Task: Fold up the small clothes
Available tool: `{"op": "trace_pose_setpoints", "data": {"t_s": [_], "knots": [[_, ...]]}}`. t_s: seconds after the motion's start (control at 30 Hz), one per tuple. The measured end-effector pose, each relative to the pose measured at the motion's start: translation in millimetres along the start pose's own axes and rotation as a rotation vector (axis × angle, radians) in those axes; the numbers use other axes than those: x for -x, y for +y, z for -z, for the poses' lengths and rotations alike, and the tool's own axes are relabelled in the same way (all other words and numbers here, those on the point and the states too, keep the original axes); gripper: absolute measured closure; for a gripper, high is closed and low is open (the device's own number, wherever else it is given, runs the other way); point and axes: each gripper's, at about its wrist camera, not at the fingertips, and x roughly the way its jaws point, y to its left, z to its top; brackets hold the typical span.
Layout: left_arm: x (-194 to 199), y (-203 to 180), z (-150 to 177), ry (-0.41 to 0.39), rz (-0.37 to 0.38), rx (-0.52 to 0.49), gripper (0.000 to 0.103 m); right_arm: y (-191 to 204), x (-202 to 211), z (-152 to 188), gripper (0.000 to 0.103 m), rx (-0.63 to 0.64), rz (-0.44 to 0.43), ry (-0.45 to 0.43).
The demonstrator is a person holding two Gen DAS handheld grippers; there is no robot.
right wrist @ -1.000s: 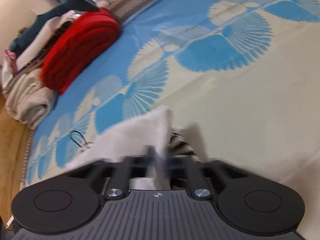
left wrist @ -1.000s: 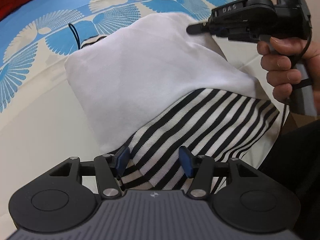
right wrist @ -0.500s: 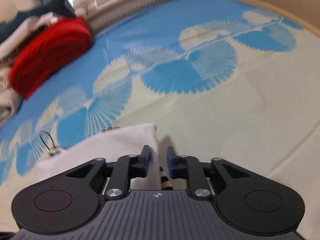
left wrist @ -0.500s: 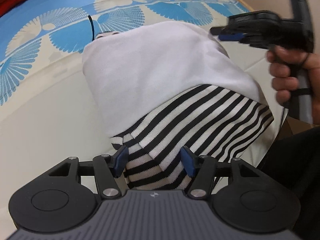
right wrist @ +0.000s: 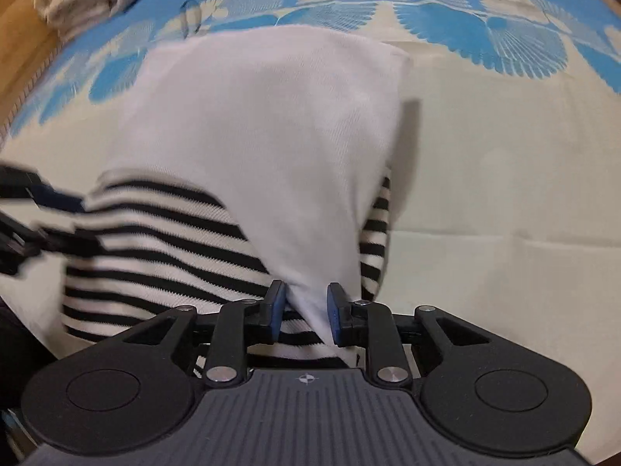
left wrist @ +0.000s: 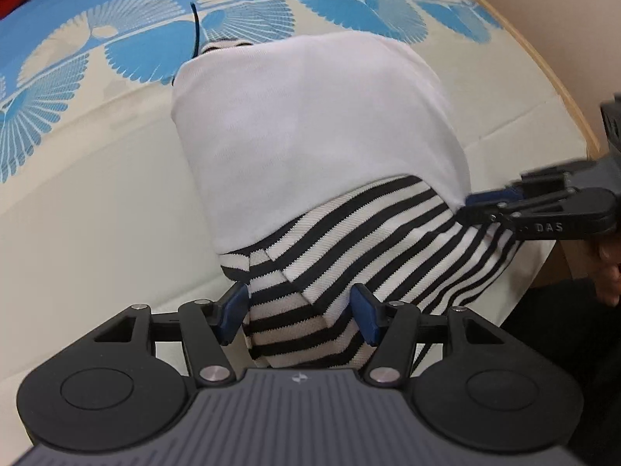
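Lying on the blue-and-cream fan-patterned mat [left wrist: 97, 202]: black-and-white striped knit garment [left wrist: 349, 240], white fabric panel [left wrist: 310, 124] folded over its upper part; striped end unfolded; left claw [left wrist: 297, 312] wide around striped bundle; right claw [right wrist: 304, 314] part-open astride white corner, gripping nothing.

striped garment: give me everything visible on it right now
The striped garment is a knit with black and white stripes on one face and a plain white face, which is folded over most of it so stripes show only at the near end. It lies on the blue and cream patterned mat, with a dark loop at its far end. The left gripper straddles the near striped corner, jaws apart. The right gripper stands over the near tip of the white flap, jaws apart, not pinching.
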Motion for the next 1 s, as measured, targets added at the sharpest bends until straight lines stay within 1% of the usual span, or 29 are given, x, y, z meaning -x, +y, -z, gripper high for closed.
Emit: {"op": "trace_pose_setpoints", "data": {"t_s": [0.03,0.13,0.17,0.2,0.23,0.27,0.3,0.37,0.43,0.5,0.57,0.6,0.7,0.8,0.87,0.9,0.97,1.0], "knots": [[2.1,2.6,-1.1,-0.007,0.014,0.022,0.040,-2.9,1.8,0.6,0.075,-0.009,0.011,0.000],[12.9,15.3,-7.6,-0.069,0.055,0.115,0.037,-3.5,7.4,2.0,0.056,-0.011,0.041,-0.032],[14.9,21.9,-9.8,-0.091,0.058,0.159,0.031,-4.6,11.3,0.2,0.053,-0.020,0.039,-0.065],[16.0,29.0,-11.6,-0.111,0.053,0.211,0.025,-4.4,14.1,3.4,0.052,-0.032,0.038,-0.092],[15.5,35.8,-13.0,-0.124,0.046,0.263,0.024,-6.8,15.7,1.5,0.048,-0.052,0.035,-0.122],[13.8,42.6,-15.5,-0.126,0.043,0.311,0.024,-10.8,16.3,-0.4,0.041,-0.081,0.032,-0.144],[10.0,49.6,-16.8,-0.120,0.043,0.362,0.024,-15.2,14.3,-3.5,0.038,-0.111,0.029,-0.151],[-0.3,61.5,-19.6,-0.096,0.048,0.455,0.024,-25.7,6.2,-7.7,0.036,-0.190,-0.006,-0.145],[-10.4,70.1,-22.0,-0.085,0.067,0.540,0.022,-30.6,-3.0,-10.1,0.036,-0.244,-0.037,-0.108],[-18.6,77.3,-23.6,-0.081,0.106,0.605,0.020,-32.9,-14.7,-13.6,0.035,-0.262,-0.055,-0.083],[-27.4,84.1,-26.9,-0.080,0.140,0.657,0.019,-32.7,-23.4,-15.7,0.032,-0.261,-0.063,-0.067],[-31.8,86.9,-27.8,-0.082,0.157,0.683,0.016,-32.8,-27.2,-17.2,0.032,-0.266,-0.063,-0.062],[-44.2,93.0,-31.5,-0.079,0.190,0.729,0.014,-35.2,-30.0,-17.7,0.031,-0.298,-0.082,-0.047],[-52.6,93.8,-38.4,-0.084,0.206,0.732,0.012,-35.2,-31.3,-19.1,0.033,-0.302,-0.098,-0.045],[-55.0,93.5,-40.2,-0.085,0.204,0.725,0.012,-33.0,-30.4,-20.2,0.045,-0.292,-0.116,-0.049],[-55.6,92.6,-41.5,-0.087,0.203,0.722,0.012,-32.4,-30.1,-21.5,0.048,-0.287,-0.124,-0.051],[-56.8,91.3,-42.5,-0.090,0.200,0.713,0.012,-30.3,-28.8,-22.2,0.060,-0.275,-0.140,-0.054],[-57.1,91.2,-41.8,-0.091,0.199,0.712,0.012,-28.9,-27.9,-22.1,0.062,-0.271,-0.144,-0.056]]}}
